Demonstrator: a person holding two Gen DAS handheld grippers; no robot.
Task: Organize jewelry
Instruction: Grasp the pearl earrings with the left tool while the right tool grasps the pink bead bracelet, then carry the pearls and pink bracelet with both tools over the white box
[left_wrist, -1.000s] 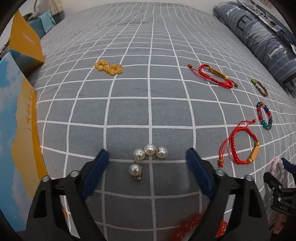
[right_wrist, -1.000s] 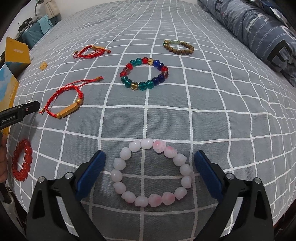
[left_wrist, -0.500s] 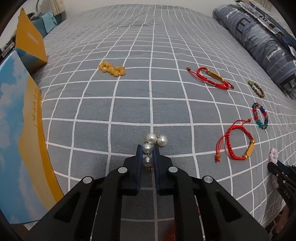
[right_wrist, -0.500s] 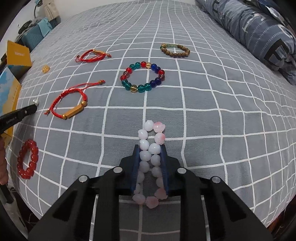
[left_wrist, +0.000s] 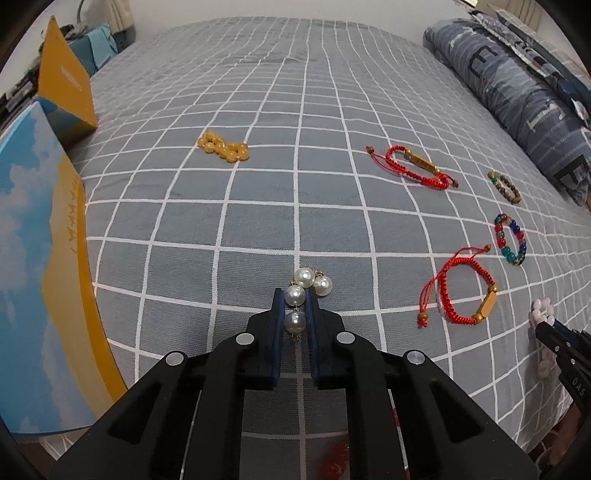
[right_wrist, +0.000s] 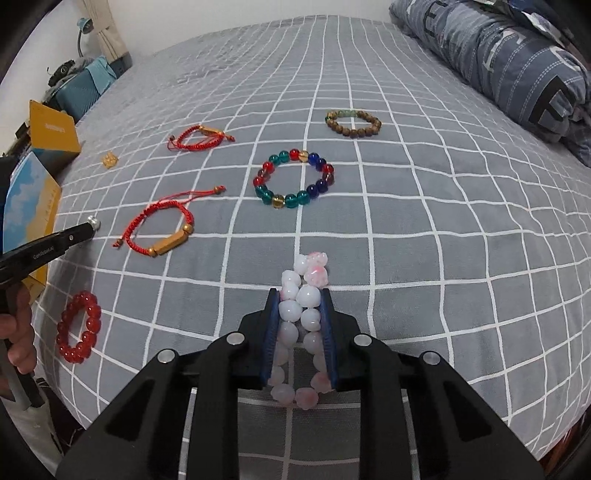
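Jewelry pinched in both grippers on a grey checked bedspread (left_wrist: 303, 155).

Nearest in the left wrist view, the left gripper (left_wrist: 295, 306) had just closed its blue pads on two pearls of a pearl piece (left_wrist: 304, 291), the other two pearls resting on the cloth just beyond the fingertips. In the right wrist view the right gripper (right_wrist: 300, 314) had likewise just closed, squeezing the pink-and-white bead bracelet (right_wrist: 303, 317) flat into a double row. A red bead bracelet (right_wrist: 78, 326) lay near the bed's edge. Farther off lay two red cord bracelets (right_wrist: 162, 229), a multicoloured glass bead bracelet (right_wrist: 293, 179), an amber bead bracelet (left_wrist: 223, 147) and a brown wooden bead bracelet (right_wrist: 352, 123). Whether the yellow-and-blue box (left_wrist: 40, 258) at the left edge held anything could not be seen.
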